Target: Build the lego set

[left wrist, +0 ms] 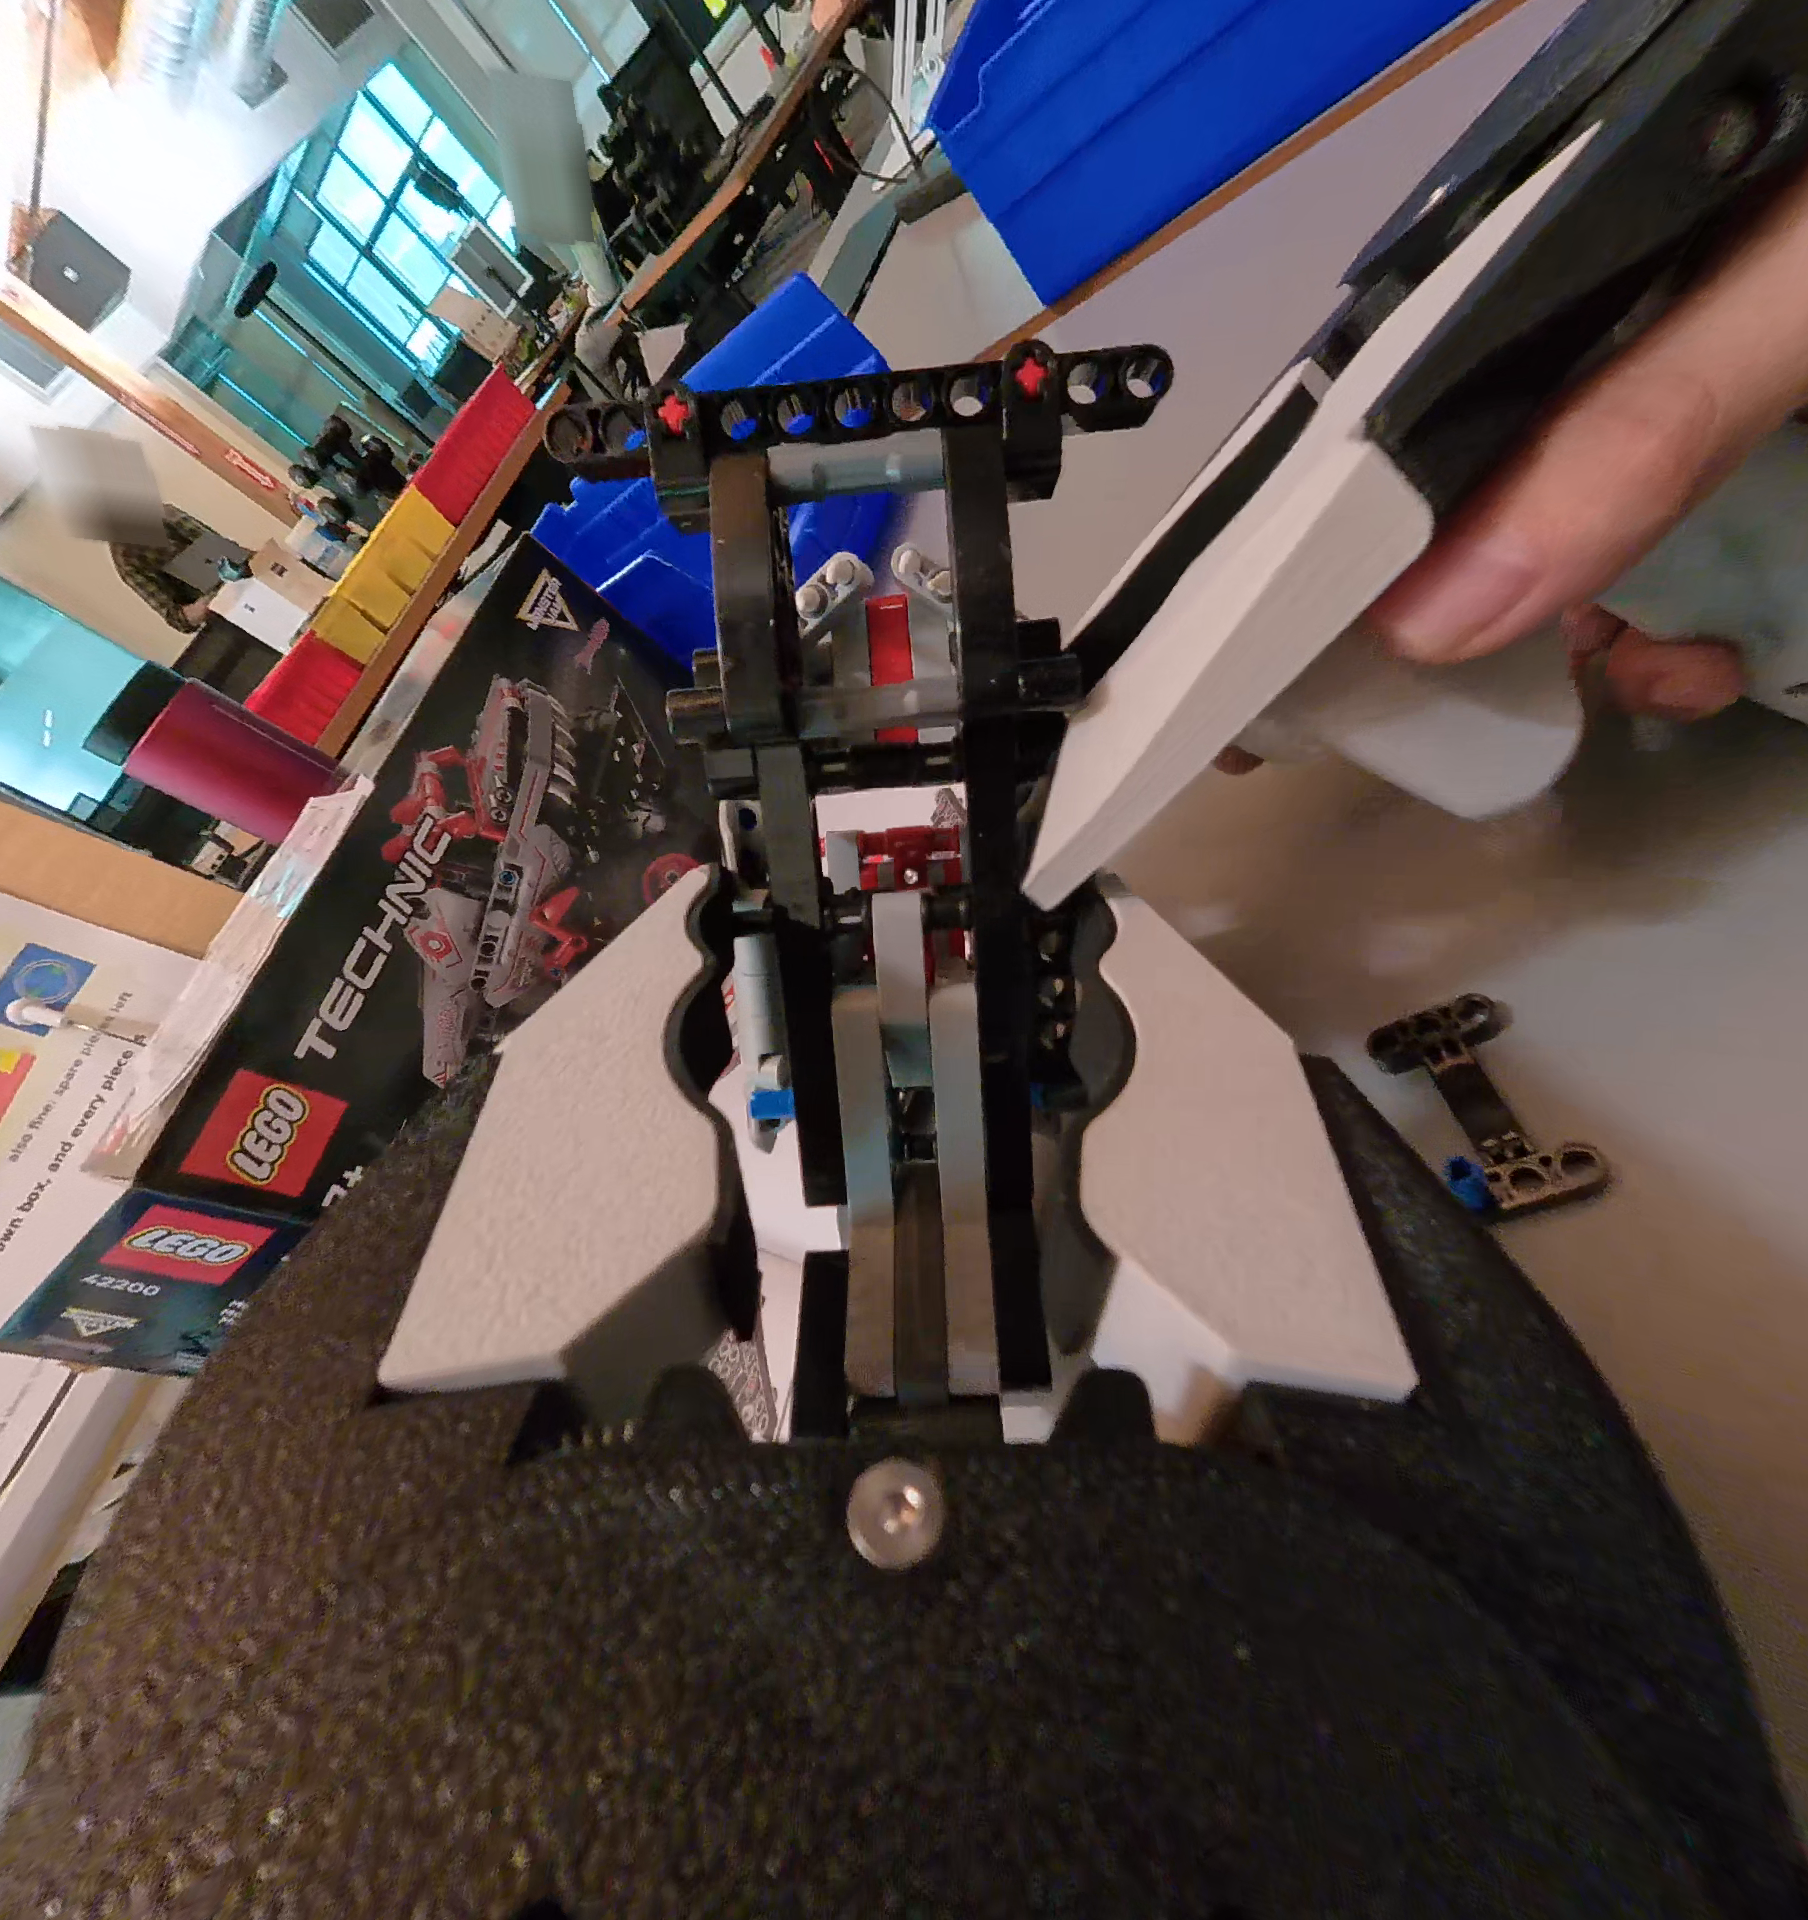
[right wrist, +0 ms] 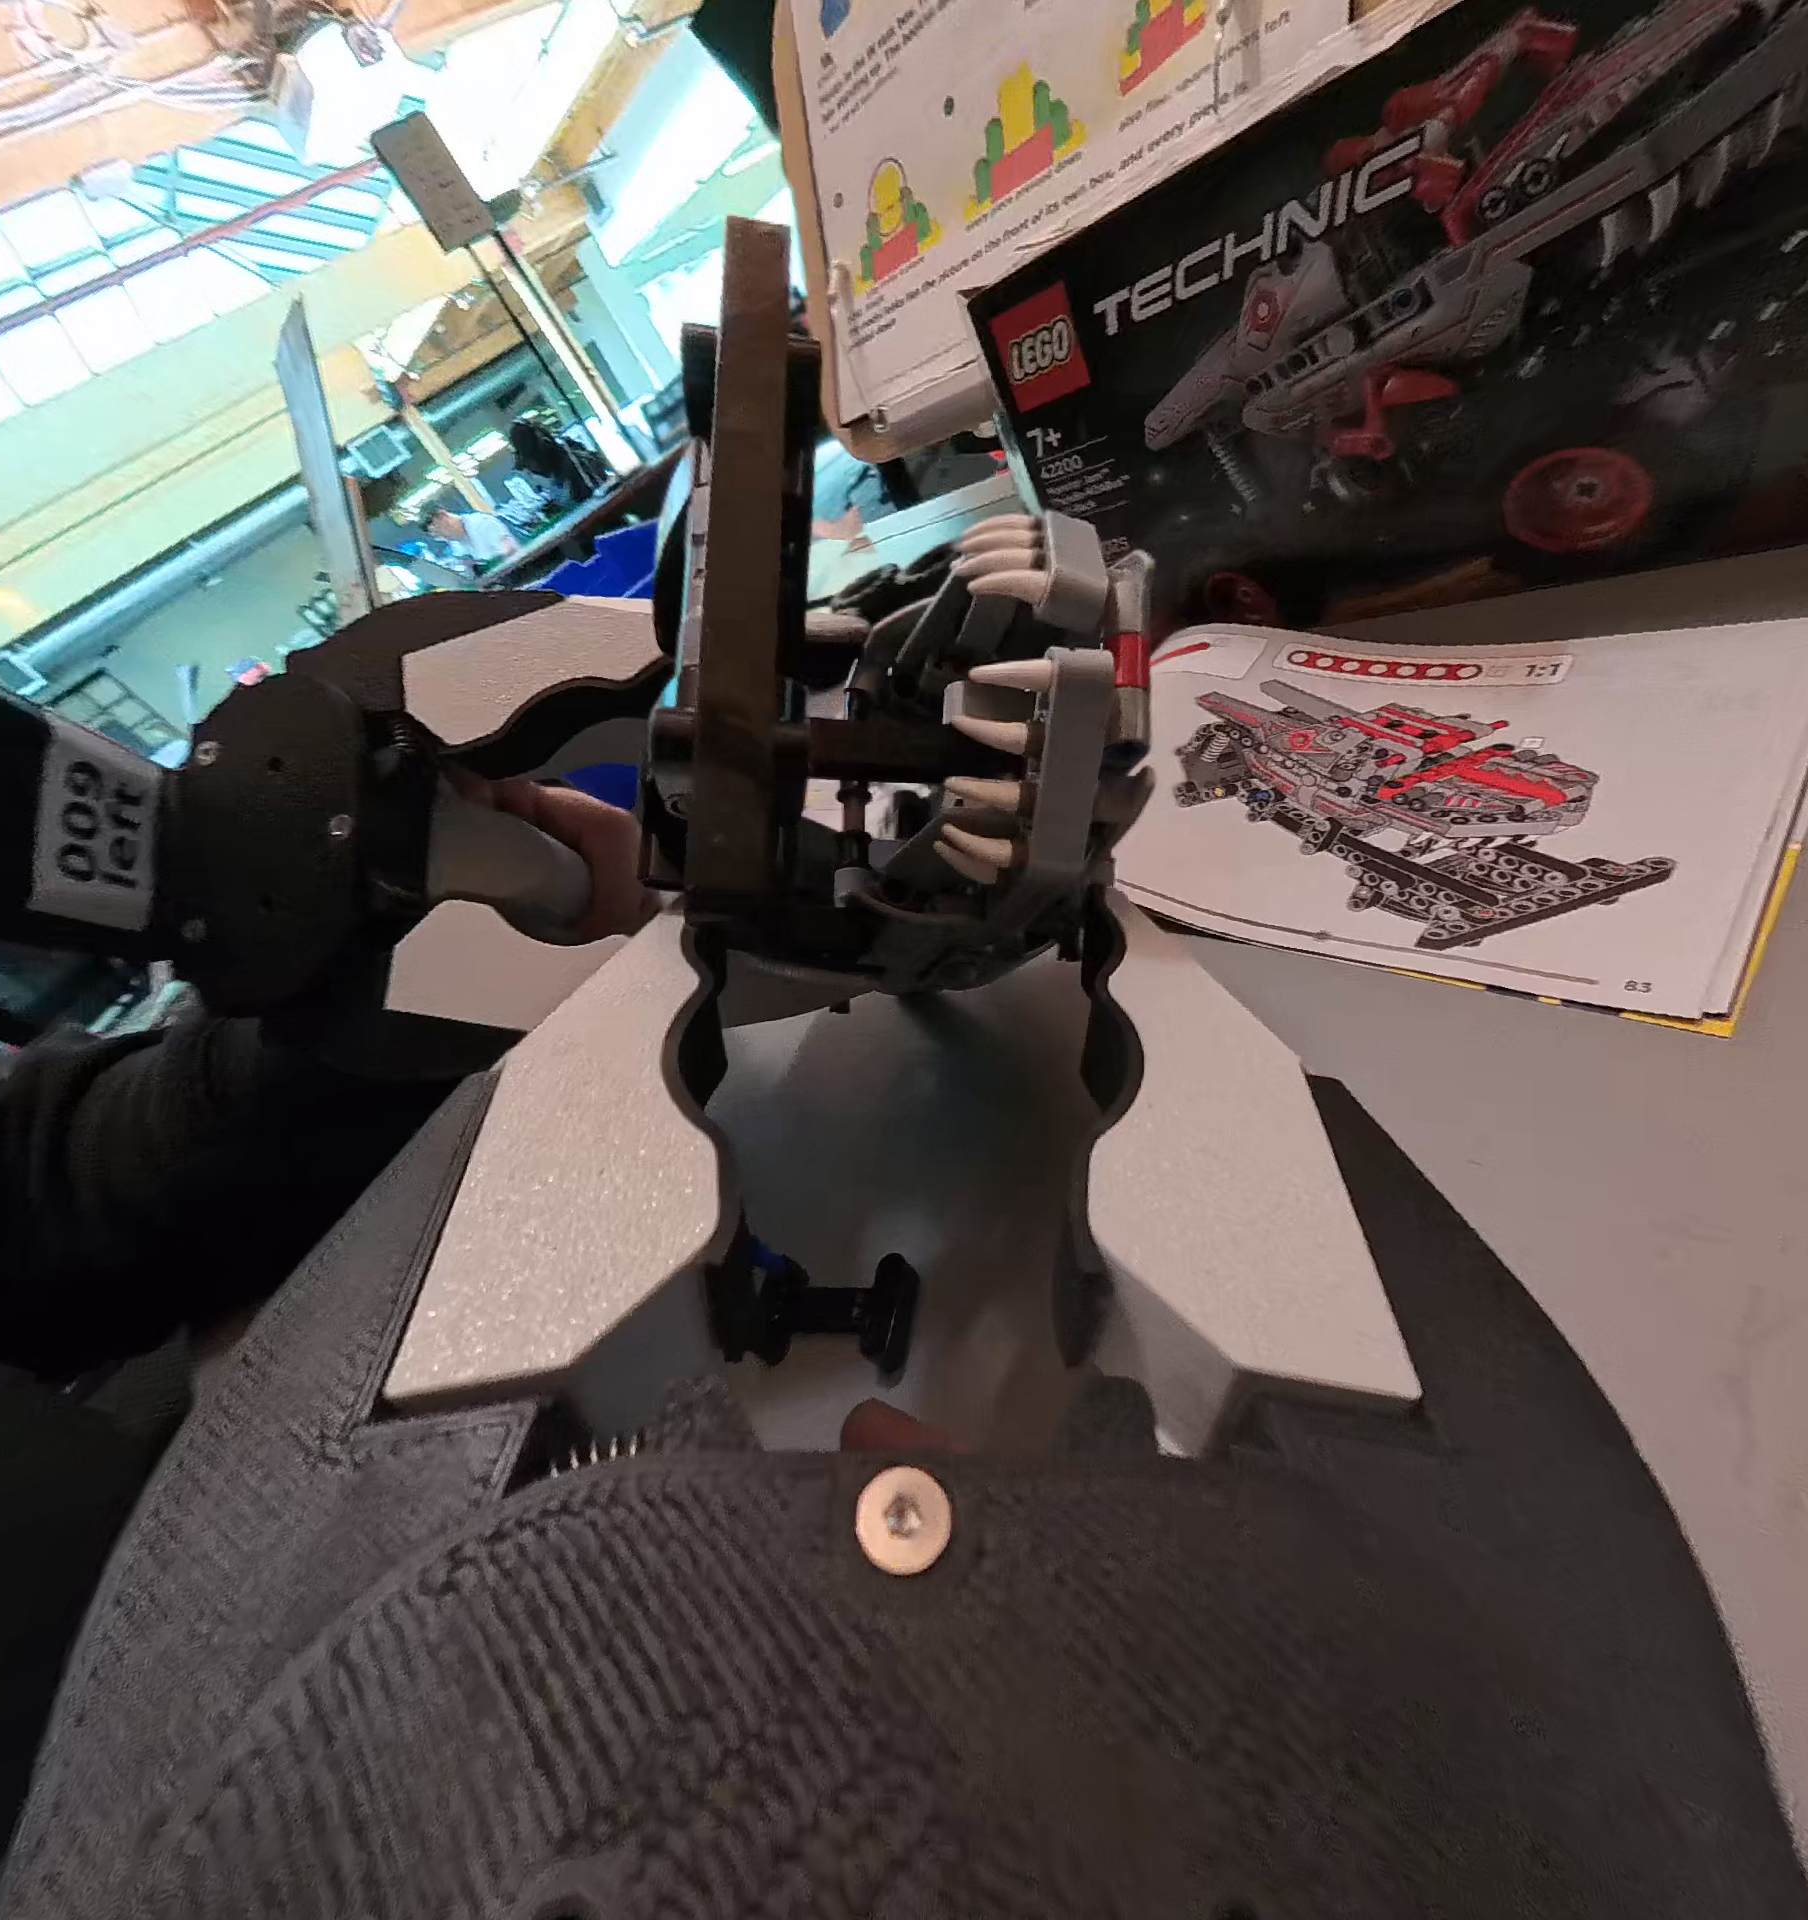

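Black and grey beams make up the half-built Lego model, which is held up off the tabletop between both sets of tongs. The left tongs are closed on the model's lower part: in the left wrist view the two long black side beams run down between the white fingers, and the dark inner pads press against them on either side. At the model's far end a long black beam with round holes lies crosswise, with two red axle ends showing in it.

The right tongs grip the same model from another side; their fingertips bear on its underside, below the grey jaw pieces with white pointed teeth. A small black pin piece shows lower down in the gap between these fingers. In the left wrist view a white finger of the right tongs touches the model's right edge, with a person's hand around the tool behind it.

On the tabletop, a loose black T-shaped beam with a blue pin lies to the right, apart from the model. The black set box stands just behind, and the open instruction booklet lies beside it. Blue bins stand farther back.
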`<state>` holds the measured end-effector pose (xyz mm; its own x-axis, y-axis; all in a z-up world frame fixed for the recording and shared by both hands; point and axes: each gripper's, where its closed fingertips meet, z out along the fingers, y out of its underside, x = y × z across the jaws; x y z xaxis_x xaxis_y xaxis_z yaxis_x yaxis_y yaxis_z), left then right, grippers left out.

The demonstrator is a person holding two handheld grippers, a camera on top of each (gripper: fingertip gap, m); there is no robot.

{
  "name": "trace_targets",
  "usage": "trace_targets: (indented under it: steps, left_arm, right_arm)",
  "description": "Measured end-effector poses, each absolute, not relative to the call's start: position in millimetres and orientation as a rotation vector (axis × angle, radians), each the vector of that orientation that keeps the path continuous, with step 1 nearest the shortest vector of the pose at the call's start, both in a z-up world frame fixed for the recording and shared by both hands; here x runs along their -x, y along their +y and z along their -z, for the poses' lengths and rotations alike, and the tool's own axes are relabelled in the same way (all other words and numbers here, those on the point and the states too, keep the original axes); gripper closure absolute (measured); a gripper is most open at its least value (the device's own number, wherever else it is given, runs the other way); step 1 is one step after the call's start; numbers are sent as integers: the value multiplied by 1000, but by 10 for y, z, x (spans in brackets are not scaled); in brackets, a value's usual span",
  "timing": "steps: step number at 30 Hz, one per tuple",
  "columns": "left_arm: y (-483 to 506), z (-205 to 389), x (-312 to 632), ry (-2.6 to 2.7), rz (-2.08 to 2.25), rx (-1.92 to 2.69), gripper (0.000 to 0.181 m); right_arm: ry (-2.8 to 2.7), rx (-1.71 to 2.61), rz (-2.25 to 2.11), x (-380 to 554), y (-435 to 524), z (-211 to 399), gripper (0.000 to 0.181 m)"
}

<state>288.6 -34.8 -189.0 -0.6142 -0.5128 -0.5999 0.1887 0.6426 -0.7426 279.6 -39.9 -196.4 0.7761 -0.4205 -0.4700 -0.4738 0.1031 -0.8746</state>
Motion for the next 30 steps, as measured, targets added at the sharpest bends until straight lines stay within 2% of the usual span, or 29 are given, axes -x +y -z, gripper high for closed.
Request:
trace_targets:
  steps: [5, 11, 14, 16, 17, 18, 27, 30]
  left_arm:
    - [-338, 1919, -2901, 2008, 1024, 242, 117]
    - [-336, 1855, -2909, 1979, 1133, 289, 117]
    - [-395, 1839, -2859, 1975, 1190, 261, 117]
    - [-434, 1842, -2826, 1977, 1200, 238, 117]
    - [-444, 1844, -2816, 1977, 1200, 234, 117]
    - [-445, 1840, -2814, 1975, 1201, 236, 118]
    - [-426, 1823, -2824, 1971, 1187, 261, 116]
    - [-387, 1802, -2855, 1960, 1149, 293, 108]
  right_arm:
    - [696, 1557, -53, -2727, -546, 1959, 109]
    - [764, 1493, -21, -2848, -614, 1917, 97]
    - [752, 1497, -49, -2851, -487, 1941, 85]
    - [729, 1512, -57, -2836, -423, 1947, 88]
    - [710, 1521, -65, -2812, -403, 1942, 102]
    - [705, 1522, -60, -2808, -402, 1939, 104]
    - [691, 1526, 14, -2816, -403, 1912, 107]
    - [692, 1522, 71, -2842, -437, 1894, 115]
